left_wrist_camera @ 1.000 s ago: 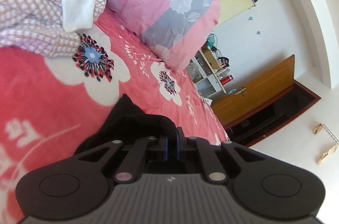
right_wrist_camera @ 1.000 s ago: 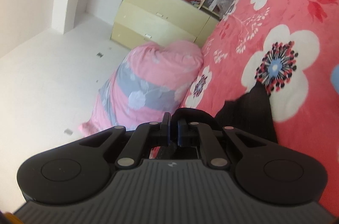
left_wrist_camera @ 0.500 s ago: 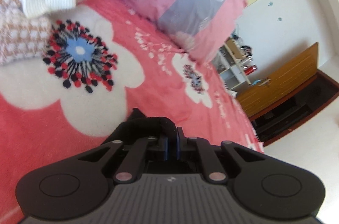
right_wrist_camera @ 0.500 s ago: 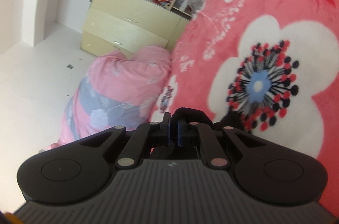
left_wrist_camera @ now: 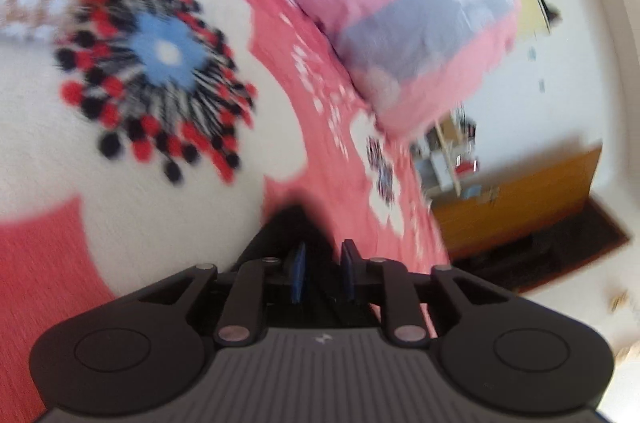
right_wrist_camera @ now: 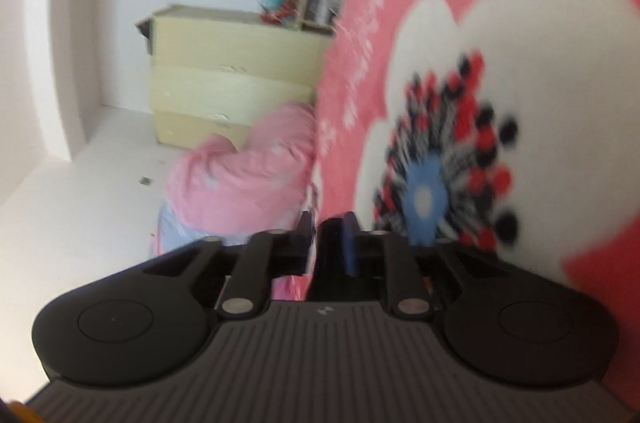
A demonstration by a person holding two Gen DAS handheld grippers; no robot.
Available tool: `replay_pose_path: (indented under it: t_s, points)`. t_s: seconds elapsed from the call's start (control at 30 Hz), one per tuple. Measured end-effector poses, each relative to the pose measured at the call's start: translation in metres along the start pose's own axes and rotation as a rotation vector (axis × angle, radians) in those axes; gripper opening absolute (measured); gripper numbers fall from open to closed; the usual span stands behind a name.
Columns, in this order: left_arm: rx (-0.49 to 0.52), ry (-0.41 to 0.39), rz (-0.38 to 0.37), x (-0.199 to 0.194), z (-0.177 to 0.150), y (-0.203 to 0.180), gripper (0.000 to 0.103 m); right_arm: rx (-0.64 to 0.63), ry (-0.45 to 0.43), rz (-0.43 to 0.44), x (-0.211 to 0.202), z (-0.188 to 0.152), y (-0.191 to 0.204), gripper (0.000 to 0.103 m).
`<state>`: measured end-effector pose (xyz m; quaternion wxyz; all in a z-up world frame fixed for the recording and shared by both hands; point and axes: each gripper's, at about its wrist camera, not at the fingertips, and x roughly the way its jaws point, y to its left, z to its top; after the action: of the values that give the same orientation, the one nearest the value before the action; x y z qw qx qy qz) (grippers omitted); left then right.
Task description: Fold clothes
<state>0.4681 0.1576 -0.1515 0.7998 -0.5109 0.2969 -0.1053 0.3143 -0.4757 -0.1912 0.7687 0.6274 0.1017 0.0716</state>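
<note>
The left gripper (left_wrist_camera: 322, 269) has its jaws parted, with the dark, soft fabric garment (left_wrist_camera: 294, 227) lying between and just ahead of them on the red floral fleece blanket (left_wrist_camera: 40, 263). The right gripper (right_wrist_camera: 330, 243) stands released; no garment is visible there.

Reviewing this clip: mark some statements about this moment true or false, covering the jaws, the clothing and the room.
1. The left gripper has its jaws apart. True.
2. A black garment lies on the bedspread just ahead of the left gripper. True.
3. The bedspread is plain blue. False: it is red-pink with large white flowers.
4. The chest of drawers in the right wrist view is dark brown. False: it is pale yellow.
5. The pillow is pink and grey. True.
</note>
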Motion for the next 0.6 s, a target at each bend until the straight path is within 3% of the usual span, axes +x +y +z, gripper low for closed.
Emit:
replay_pose_path:
  t_s: [0.1,0.23,0.33,0.53,0.6]
  points:
    - [-0.047,-0.033,-0.015,-0.004,0.005,0.005,0.026,0.008,-0.047,0.037,-0.007,0.004,-0.002,0.033]
    - [0.023,-0.055,0.020,-0.018,0.006,-0.011,0.046,-0.040,-0.068,0.042,-0.012,0.003,0.002,0.044]
    - [0.075,-0.040,0.037,-0.036,0.009,-0.028,0.049,-0.108,-0.047,0.015,-0.008,0.001,0.010,0.052]
    - [0.169,-0.002,0.063,-0.124,0.007,-0.064,0.062,-0.161,0.001,-0.017,-0.020,-0.004,0.026,0.079]
    - [0.204,0.019,0.080,-0.160,0.002,-0.073,0.064,-0.193,0.030,-0.041,-0.029,-0.012,0.036,0.083]
